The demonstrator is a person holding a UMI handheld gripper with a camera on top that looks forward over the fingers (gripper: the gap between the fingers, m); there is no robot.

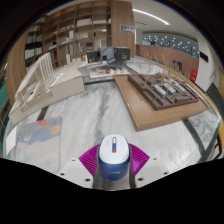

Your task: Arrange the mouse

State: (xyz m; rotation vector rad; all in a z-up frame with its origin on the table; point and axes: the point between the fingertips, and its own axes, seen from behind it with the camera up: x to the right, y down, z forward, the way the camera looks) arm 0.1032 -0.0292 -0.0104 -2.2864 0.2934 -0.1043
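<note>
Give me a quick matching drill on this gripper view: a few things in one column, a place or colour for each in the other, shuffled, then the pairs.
Things:
1. mouse
2. finger pads
3. wooden board
4. marbled table

Descriptions:
A. magenta, on either side of the mouse
B. white and blue, between the fingers of the gripper
C. grey-white veined surface under everything
D. brown, beyond the fingers, carrying a model with small rows

Pairs: 1-B, 2-A, 3-D, 4-C

The pads sit tight against the mouse's sides, so the gripper looks closed on it.

Marbled floor; wooden platform; shelving; ceiling strip lights.
</note>
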